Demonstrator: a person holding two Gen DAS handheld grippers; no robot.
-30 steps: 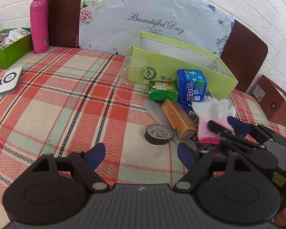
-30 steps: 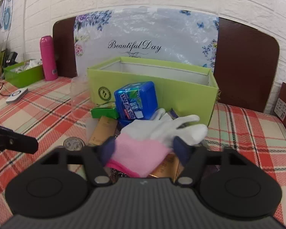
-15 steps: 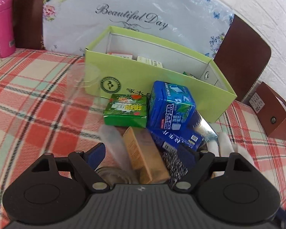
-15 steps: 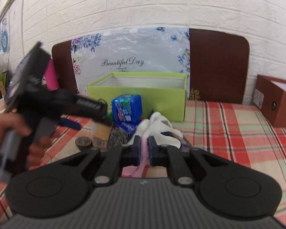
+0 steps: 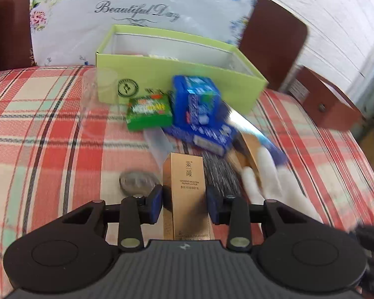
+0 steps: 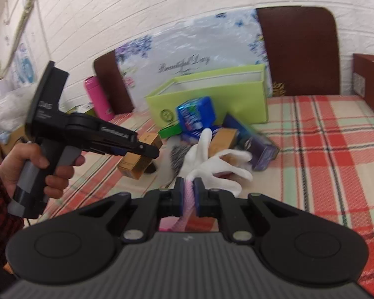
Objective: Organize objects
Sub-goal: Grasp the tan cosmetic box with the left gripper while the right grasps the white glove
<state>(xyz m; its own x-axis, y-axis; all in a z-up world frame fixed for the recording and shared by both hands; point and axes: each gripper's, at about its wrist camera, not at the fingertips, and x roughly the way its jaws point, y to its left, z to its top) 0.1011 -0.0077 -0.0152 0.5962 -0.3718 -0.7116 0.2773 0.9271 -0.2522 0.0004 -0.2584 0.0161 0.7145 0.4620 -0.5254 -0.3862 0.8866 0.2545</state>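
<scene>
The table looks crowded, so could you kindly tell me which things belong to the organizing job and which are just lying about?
In the job:
gold box, between the left gripper fingers
glove, pinched by the right gripper
green bin

Lying about:
pink bottle
brown box
floral board

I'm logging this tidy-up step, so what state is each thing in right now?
Left tool: closed on the gold rectangular lotion carton.
Right tool: shut on the pink cuff of the white fabric glove.
Lime-green cardboard box: open, no lid on it.
Blue gum packet: propped on the pile.
Green flat packet: lying against the box.
Pink flask: upright, capped.
</scene>
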